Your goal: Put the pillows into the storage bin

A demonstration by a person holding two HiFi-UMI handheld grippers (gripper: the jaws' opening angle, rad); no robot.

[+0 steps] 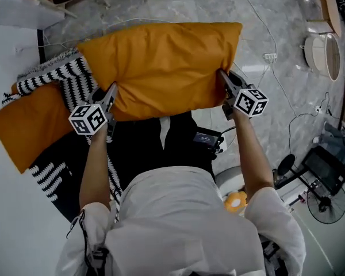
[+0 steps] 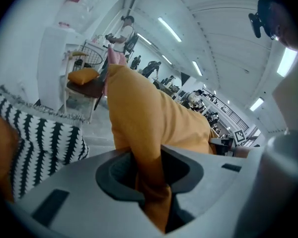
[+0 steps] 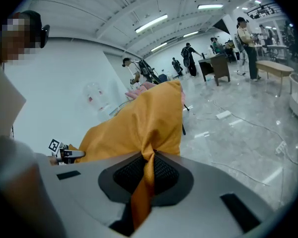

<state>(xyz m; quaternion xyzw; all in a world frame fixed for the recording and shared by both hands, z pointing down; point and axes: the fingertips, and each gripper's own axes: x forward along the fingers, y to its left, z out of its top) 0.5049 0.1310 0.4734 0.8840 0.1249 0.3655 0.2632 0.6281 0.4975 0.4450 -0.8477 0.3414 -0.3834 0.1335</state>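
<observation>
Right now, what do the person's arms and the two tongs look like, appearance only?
The left tongs and right tongs are dark and tapering from above. Each carries a white cube with black square markers: left cube, right cube. Up close, their bodies are light grey with dark pads, grid-textured on the right. The person wears a white top with short sleeves.

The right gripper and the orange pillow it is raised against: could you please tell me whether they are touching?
Touching. The right gripper view shows the right gripper closed on the orange pillow, its fabric pinched tight between the fingers.
</observation>
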